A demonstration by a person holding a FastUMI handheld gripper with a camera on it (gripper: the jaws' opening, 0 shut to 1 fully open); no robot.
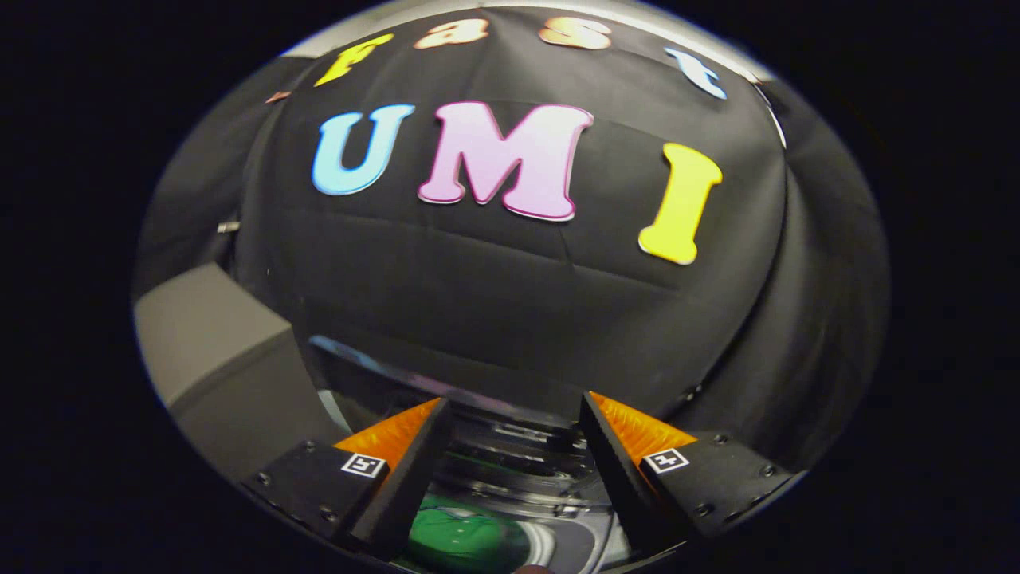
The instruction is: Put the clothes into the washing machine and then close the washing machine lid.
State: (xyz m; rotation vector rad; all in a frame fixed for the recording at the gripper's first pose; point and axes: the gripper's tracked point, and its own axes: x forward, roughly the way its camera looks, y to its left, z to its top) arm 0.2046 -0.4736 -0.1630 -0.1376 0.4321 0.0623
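Gripper (pixel 510 414) fingers spread, released, holding nothing; one green cloth garment (pixel 466 538) below between them inside one glossy washing machine opening (pixel 510 446)

Green clothes (pixel 466 538) in drum; grey box (pixel 215 351) beside washer; black cloth wall (pixel 494 295).

Claw (pixel 514 414) fingers spread apart, holding nothing.

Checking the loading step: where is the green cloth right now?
In the gripper view, the green cloth lies low between the open tool's two fingers, down in the washer beneath them; nothing is gripped.
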